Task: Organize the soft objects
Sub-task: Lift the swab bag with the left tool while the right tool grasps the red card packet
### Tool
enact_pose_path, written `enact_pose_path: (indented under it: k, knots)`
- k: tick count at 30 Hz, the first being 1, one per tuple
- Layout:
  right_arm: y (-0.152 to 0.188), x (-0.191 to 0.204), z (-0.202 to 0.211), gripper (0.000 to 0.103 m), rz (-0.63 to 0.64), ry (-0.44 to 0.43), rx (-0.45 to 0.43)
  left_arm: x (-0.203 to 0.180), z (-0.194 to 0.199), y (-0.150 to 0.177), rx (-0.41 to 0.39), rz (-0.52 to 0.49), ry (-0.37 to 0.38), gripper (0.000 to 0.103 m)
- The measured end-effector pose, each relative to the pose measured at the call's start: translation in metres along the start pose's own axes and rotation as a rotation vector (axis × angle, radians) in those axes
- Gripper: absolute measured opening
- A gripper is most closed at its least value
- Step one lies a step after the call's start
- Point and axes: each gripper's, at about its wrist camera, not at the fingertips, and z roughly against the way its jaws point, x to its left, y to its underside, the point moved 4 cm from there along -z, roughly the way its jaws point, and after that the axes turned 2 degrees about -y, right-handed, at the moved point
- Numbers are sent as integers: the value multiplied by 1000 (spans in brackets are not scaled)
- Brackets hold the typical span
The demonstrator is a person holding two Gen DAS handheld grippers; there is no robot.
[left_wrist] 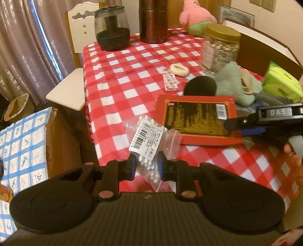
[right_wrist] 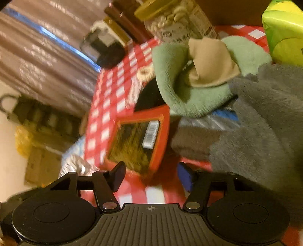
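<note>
Red-and-white checked cloth (left_wrist: 121,79) covers the table where 2 handheld grippers work among soft goods and jars. The left gripper (left_wrist: 146,166), tilted steeply down at the cloth's near edge, has its blue pads clamped narrowly on a clear plastic bag of small white pellets (left_wrist: 149,149), the barcode label facing up and the bag hanging clear of the table.

At 3 o'clock in the left wrist view the right gripper (left_wrist: 244,124) reaches in almost level over a red-framed packet (left_wrist: 197,121), a fingertip of the person's hand (left_wrist: 287,149) showing behind it. From its own camera the right gripper (right_wrist: 151,177) points down toward that packet (right_wrist: 138,142) with its jaws about half apart and nothing between them; the frame is motion-blurred, so contact with the cloth cannot be judged.

At 1 o'clock from the right gripper lies a green fleece piece (right_wrist: 181,79) cradling a beige fabric scrap (right_wrist: 210,64), and at 3 o'clock a grey plush cloth (right_wrist: 261,132) that seems to brush the right finger. A lime-green pack (right_wrist: 284,32) sits at 2 o'clock, and a gold-lidded jar (left_wrist: 220,47) stands behind the fleece. A pink plush toy (left_wrist: 197,17) rests at the table's far side, 12 o'clock, near a brown canister (left_wrist: 152,20).
</note>
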Motion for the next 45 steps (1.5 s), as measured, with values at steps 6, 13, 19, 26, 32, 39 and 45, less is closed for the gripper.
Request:
enact_pose_path:
  k: [6, 13, 19, 26, 32, 39, 45]
  knots:
    - [-9, -7, -13, 46, -87, -62, -39, 10, -21, -11, 19, 28, 4, 21]
    - [-8, -6, -21, 39, -147, -98, -43, -2, -35, -12, 57, -11, 38, 21]
    - [-8, 5, -26, 18, -142, -117, -49, -6, -39, -10, 67, -30, 63, 21]
    - [-7, 16, -29, 12, -140, -162, -55, 1, -44, -7, 79, -17, 90, 21]
    - [-1, 29, -27, 1, -103, -128, -62, 1, -39, -8, 66, -37, 102, 21]
    - [0, 37, 0, 0, -98, -106, -101, -4, -17, -18, 7, -83, 118, 21]
    - [2, 36, 39, 0, -104, -90, -150, -18, 3, -28, -31, -143, 132, 21]
